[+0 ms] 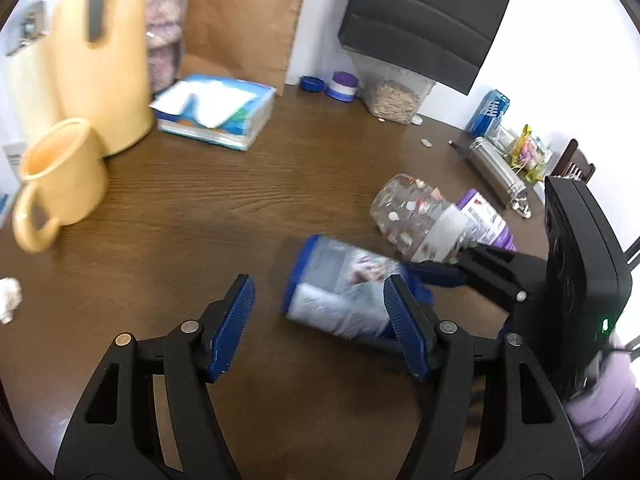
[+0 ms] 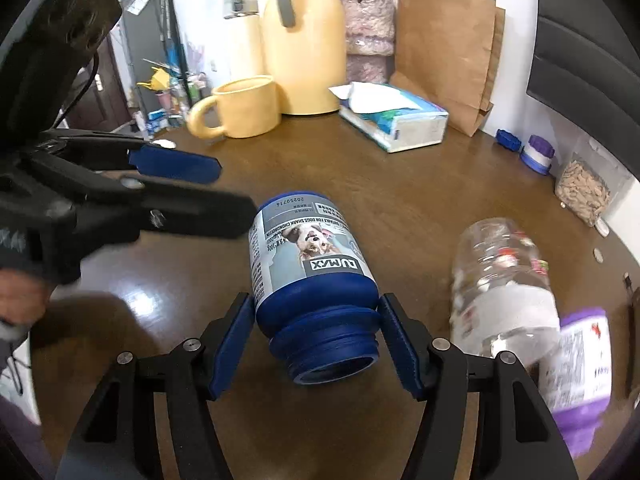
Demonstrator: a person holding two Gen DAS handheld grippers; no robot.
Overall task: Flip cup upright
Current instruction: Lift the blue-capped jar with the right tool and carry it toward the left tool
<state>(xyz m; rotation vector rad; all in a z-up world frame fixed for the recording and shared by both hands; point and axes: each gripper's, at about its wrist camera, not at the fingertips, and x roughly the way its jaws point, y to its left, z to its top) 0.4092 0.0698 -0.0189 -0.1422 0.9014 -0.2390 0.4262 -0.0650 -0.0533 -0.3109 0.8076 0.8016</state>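
**Blue jar on its side, right gripper around its neck**

The brown wooden table (image 2: 400, 216) carries a yellow jug (image 2: 308, 52), a yellow mug (image 2: 244, 108) and a tissue pack (image 2: 396, 120). The blue supplement jar (image 2: 312, 280) lies on its side, mouth toward the right gripper (image 2: 316, 344), whose wide jaws flank its shoulder, contact unclear. The left gripper (image 1: 320, 320) hangs wide open, empty.
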